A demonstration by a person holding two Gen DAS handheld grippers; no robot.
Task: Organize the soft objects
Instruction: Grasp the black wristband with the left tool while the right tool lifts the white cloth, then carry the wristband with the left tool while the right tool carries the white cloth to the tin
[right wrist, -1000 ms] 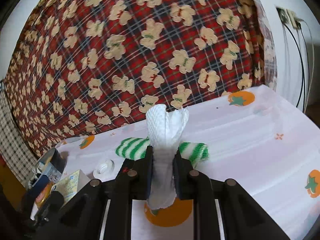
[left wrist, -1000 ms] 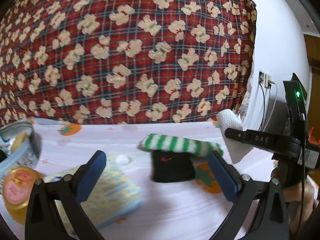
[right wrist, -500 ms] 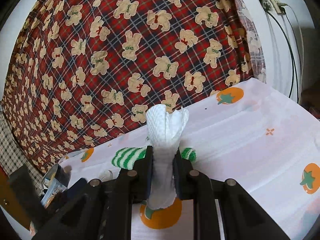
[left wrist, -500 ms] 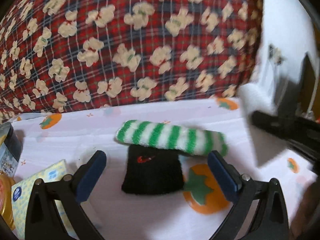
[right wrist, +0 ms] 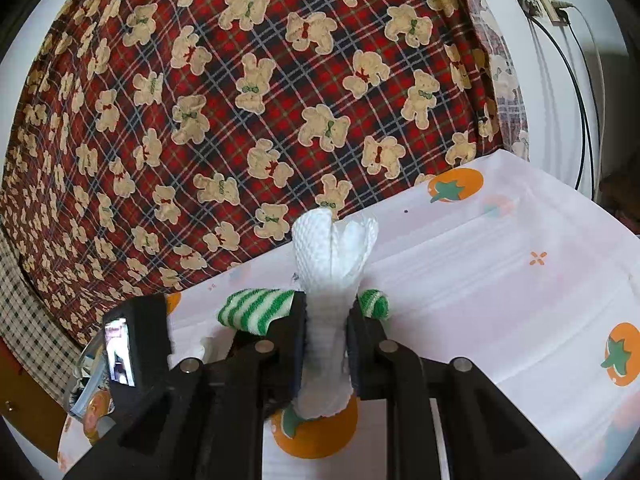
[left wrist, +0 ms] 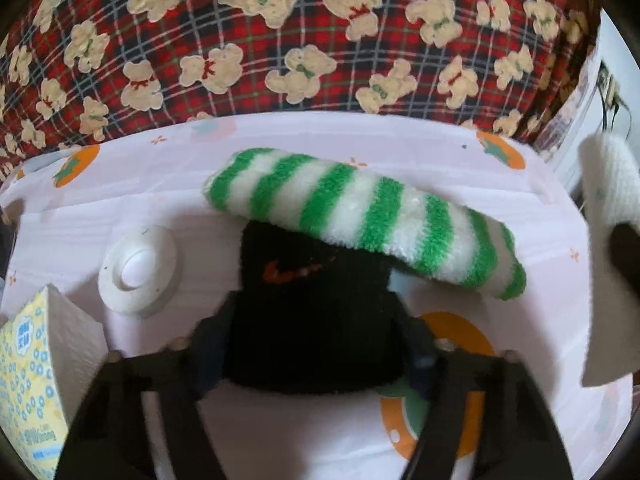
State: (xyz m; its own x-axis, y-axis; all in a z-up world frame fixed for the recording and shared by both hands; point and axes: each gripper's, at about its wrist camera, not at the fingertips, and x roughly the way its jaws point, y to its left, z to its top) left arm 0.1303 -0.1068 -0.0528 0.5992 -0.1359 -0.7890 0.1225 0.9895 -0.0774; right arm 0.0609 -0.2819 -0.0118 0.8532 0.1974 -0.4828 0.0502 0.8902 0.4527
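Note:
A black wristband [left wrist: 316,264] with an orange logo lies on the tablecloth. Its far edge is tucked under a green-and-white striped sock [left wrist: 360,216]. My left gripper [left wrist: 314,316] points down at the wristband, its jaws closing, with a pad pressed against each side of the band. My right gripper [right wrist: 326,320] is shut on a white mesh cloth [right wrist: 334,248], which it holds upright above the table. That cloth [left wrist: 608,184] also shows at the right edge of the left wrist view. The striped sock [right wrist: 256,308] lies behind the right fingers.
A white round lid [left wrist: 138,268] and a yellow tissue pack [left wrist: 28,380] sit left of the wristband. A red plaid teddy-bear cloth [left wrist: 320,40] rises behind the pale fruit-print tablecloth [right wrist: 500,280]. Tins [right wrist: 92,400] stand at the far left. Socket and cables [right wrist: 548,0] hang on the right wall.
My left gripper has moved forward and down over the black wristband, and its jaws have gone from wide open to closing on the band. The right gripper stays put with the white cloth.

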